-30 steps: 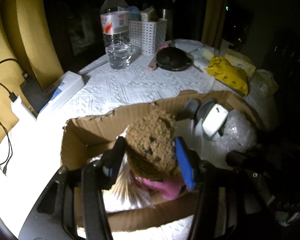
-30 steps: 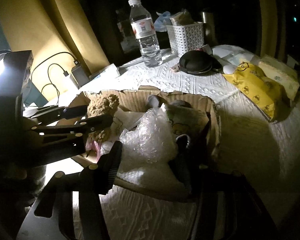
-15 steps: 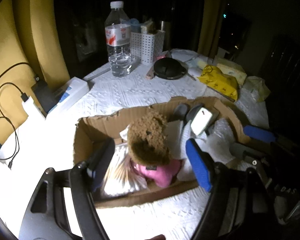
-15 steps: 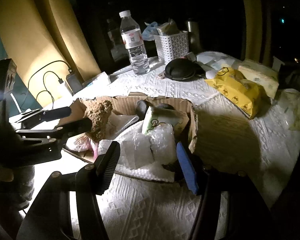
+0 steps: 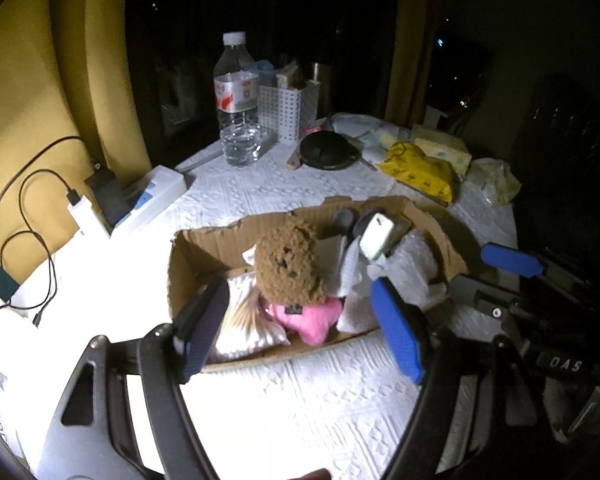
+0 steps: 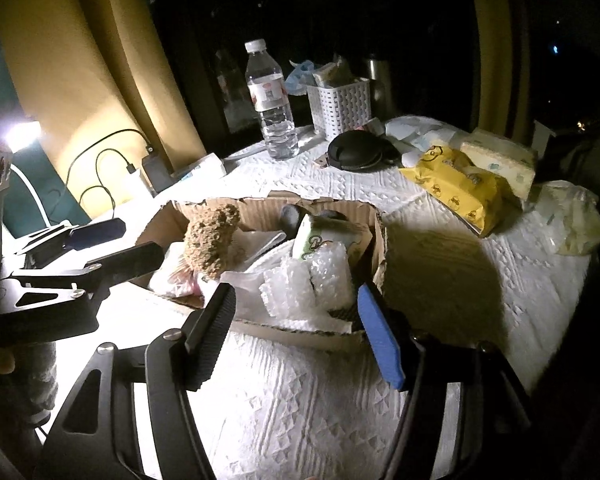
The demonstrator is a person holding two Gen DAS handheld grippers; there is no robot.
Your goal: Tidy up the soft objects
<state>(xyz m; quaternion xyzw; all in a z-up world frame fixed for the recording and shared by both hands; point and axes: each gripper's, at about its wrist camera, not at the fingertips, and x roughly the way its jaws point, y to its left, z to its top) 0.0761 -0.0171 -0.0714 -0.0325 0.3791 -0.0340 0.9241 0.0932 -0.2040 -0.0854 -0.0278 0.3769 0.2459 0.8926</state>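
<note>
Nearest the left wrist camera, the left gripper hangs with its fingers spread wide and nothing between them, just over the near wall of the cardboard box. The right gripper is likewise wide apart and empty, poised at the box's near right corner; from the left view its blue-tipped fingers show just beside the box's right wall. The box sits on the white textured cloth of the table, toward its near edge. Inside, a brown knitted plush toy stands upright near the middle, with a pink soft item against its base by the near wall. To the left of these lies a pale crinkled packet, and the right part of the box holds clear bubble wrap with a small white and green pack propped above it. Two dark rounded things lie at the box's far wall, too dim to name. Beyond the box, toward the table's far right edge, lies a yellow tissue pack, with a black round case near the far middle. At the far edge stand a water bottle and a white perforated basket. Along the left edge rest a white box and a charger with black cable.
</note>
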